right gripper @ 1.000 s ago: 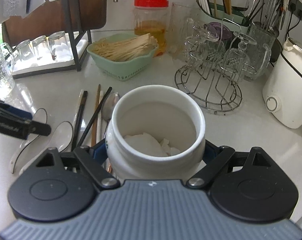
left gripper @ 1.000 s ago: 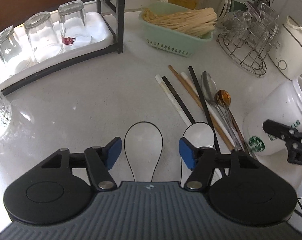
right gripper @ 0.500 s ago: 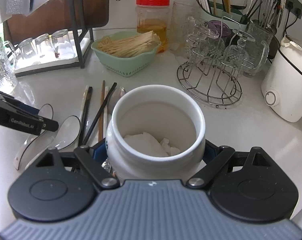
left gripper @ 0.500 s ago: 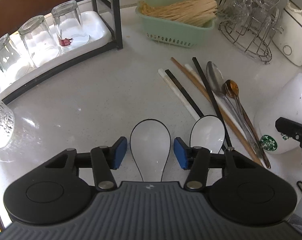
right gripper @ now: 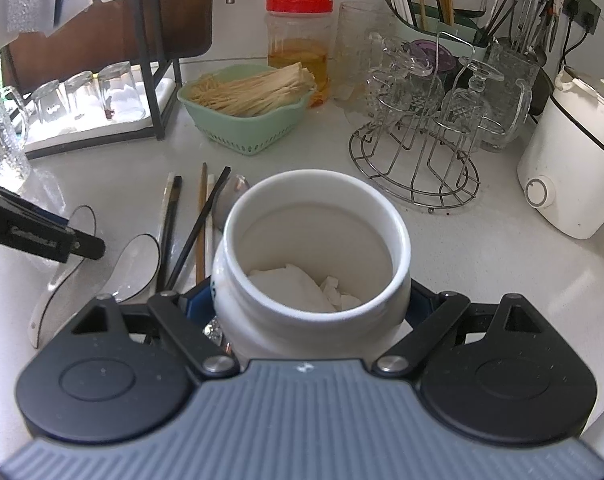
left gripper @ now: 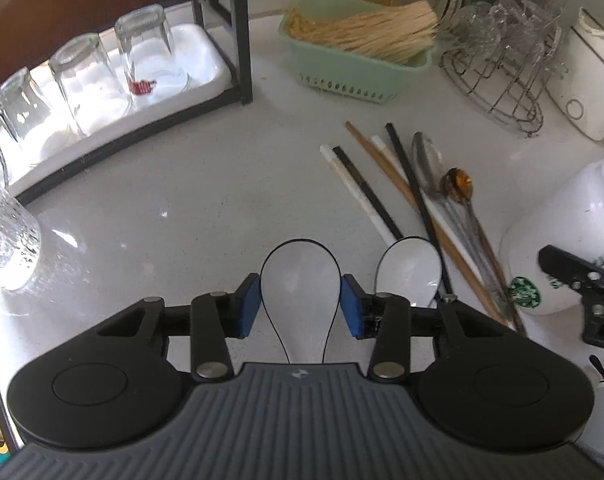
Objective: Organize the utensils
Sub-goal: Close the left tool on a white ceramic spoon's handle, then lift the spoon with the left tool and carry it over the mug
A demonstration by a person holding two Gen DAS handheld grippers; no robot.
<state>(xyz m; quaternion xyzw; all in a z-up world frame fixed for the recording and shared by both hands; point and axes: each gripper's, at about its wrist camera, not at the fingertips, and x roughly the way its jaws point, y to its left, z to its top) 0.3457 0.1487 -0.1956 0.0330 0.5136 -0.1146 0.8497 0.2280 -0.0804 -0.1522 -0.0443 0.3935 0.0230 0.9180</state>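
The left hand-held gripper [left gripper: 300, 307] has just been closing around the nearer white spoon [left gripper: 299, 276], pads beside its bowl; contact is hard to judge, and its handle is hidden. The right hand-held gripper [right gripper: 312, 304] clamps the white jar [right gripper: 316, 240], pads mostly hidden. Chopsticks [left gripper: 386, 184] lie on the surface [left gripper: 181, 208].

White spoons [left gripper: 300, 280] flat beside chopsticks [left gripper: 398, 184]

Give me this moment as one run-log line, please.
left hand-held gripper: closing around white spoon, pads not touching | right hand-held gripper: gripping white jar | chopsticks: on counter
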